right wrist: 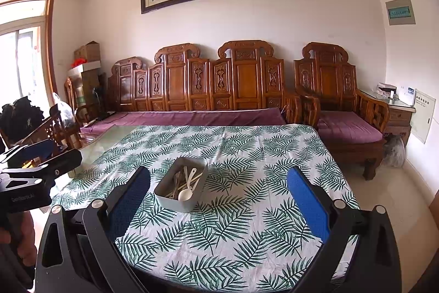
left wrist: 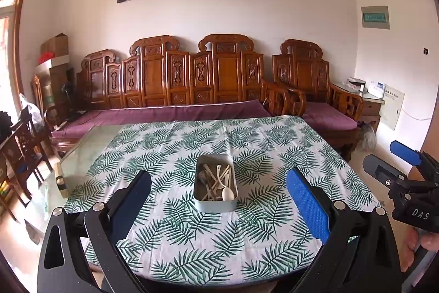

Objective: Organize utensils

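A grey rectangular box (left wrist: 215, 206) stands in the middle of the leaf-print tablecloth (left wrist: 192, 238). It holds several utensils: white plastic spoons (left wrist: 227, 193) and darker pieces. In the right wrist view the box (right wrist: 179, 203) sits left of centre, a white spoon (right wrist: 185, 194) at its near end. My left gripper (left wrist: 218, 206) is open and empty, held back above the table's near edge, the box seen between its blue pads. My right gripper (right wrist: 218, 208) is open and empty too, and shows at the right of the left wrist view (left wrist: 389, 161).
The cloth covers a glass-topped table (right wrist: 115, 136); bare glass shows along its left side. A small cream object (left wrist: 61, 179) stands on that glass. A carved wooden sofa (right wrist: 219, 89) with purple cushions lines the far wall. Chairs (left wrist: 24, 144) stand at the left.
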### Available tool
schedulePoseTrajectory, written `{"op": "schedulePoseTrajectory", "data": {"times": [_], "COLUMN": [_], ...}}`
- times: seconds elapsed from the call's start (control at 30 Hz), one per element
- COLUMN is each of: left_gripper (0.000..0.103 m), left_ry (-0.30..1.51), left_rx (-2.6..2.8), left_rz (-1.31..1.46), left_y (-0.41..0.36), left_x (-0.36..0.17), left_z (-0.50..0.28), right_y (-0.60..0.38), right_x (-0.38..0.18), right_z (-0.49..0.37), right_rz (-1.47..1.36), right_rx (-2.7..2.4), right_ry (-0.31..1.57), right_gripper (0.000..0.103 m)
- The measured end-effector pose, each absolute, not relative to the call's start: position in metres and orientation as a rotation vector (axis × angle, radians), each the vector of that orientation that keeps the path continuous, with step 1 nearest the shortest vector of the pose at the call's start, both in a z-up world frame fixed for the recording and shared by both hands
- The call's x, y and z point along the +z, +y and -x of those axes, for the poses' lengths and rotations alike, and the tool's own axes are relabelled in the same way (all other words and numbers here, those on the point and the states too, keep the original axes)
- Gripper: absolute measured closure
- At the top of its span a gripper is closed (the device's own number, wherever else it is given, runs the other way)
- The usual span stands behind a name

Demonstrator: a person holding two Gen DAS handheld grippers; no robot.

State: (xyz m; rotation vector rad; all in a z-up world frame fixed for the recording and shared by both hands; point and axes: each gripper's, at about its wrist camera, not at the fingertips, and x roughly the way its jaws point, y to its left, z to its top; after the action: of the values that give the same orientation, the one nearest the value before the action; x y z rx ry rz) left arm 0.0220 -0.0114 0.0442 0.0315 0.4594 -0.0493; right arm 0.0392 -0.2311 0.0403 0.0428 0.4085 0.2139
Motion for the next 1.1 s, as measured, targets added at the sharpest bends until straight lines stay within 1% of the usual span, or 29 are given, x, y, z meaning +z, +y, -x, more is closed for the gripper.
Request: {"op": "schedulePoseTrajectory", "data": {"times": [1.1], "left_gripper": [0.008], "left_ry": [0.455], "left_rx": [-0.058], "left_rz": [-0.026], "left_y": [-0.0114], "left_x": [0.0434], "left_z": [-0.0221], "right_y": [-0.2338], "right_x": [0.0330], "right_z": [-0.0391], "right_rz": [-0.043], "right_rx": [0.207], "right_ry": [0.412], "right_gripper": [0.003]}}
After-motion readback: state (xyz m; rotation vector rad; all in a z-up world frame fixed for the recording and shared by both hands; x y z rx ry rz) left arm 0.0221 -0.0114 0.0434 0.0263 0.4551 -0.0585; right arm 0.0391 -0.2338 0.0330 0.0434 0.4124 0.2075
